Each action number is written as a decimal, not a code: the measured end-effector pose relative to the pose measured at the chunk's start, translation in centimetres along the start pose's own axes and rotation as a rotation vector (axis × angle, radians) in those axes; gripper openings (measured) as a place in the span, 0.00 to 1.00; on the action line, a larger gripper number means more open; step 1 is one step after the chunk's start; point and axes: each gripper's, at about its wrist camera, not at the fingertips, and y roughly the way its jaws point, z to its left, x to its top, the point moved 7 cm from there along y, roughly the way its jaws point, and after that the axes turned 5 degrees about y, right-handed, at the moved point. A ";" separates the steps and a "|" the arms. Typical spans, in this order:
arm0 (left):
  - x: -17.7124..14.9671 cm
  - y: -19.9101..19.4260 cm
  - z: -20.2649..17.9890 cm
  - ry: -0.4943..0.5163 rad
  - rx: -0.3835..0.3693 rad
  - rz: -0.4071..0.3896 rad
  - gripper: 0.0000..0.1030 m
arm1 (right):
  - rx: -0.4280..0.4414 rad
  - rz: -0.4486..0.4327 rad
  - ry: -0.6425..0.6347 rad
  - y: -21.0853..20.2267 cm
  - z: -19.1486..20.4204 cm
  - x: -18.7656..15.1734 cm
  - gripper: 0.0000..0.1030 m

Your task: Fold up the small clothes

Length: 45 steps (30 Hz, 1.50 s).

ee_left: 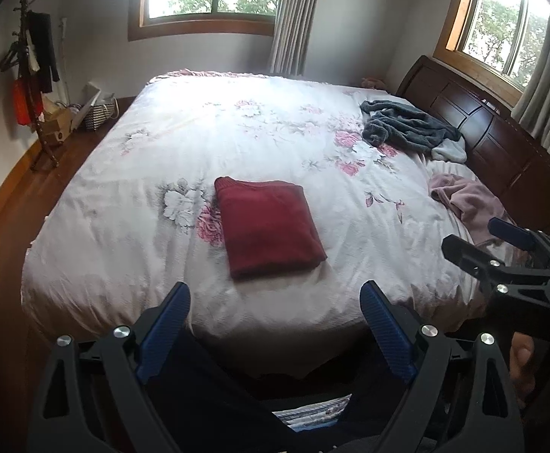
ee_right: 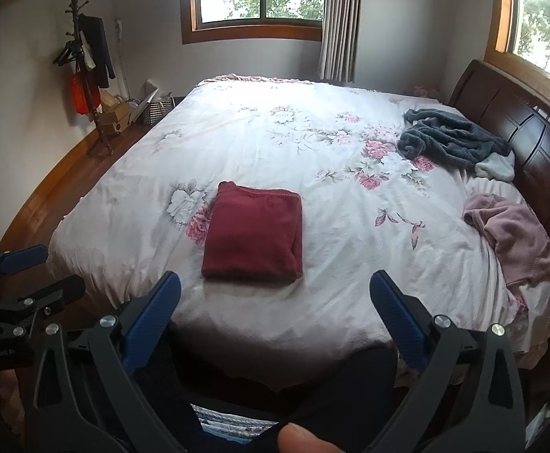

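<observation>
My left gripper (ee_left: pixel 275 294): jaws spread, empty, held off the near edge of the bed (ee_left: pixel 124 226). My right gripper (ee_right: pixel 275 283): likewise spread, empty. Red garment (ee_right: pixel 254 232): folded square, mid-bed, just ahead. Grey garment (ee_right: pixel 452 137) and pink garment (ee_right: pixel 512 238): crumpled, far right, near headboard (ee_right: pixel 531 132).

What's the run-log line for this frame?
red garment: folded, on bed | pink garment, grey garment: unfolded | left gripper, right gripper: open, empty

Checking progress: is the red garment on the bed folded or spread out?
Folded. The red garment lies as a neat, thick rectangle with doubled edges on the bed.
</observation>
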 end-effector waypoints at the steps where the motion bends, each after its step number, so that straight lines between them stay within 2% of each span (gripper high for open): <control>1: -0.1 0.3 0.0 0.001 0.000 0.006 0.89 | 0.000 -0.001 0.001 0.1 0.0 0.0 0.97; 32: -0.2 2.2 0.5 -0.020 -0.013 0.036 0.89 | 0.002 0.036 0.007 2.7 0.9 -0.2 0.97; 45: -0.5 2.5 0.8 -0.028 -0.012 0.038 0.89 | 0.003 0.026 -0.009 3.1 1.3 -0.2 0.97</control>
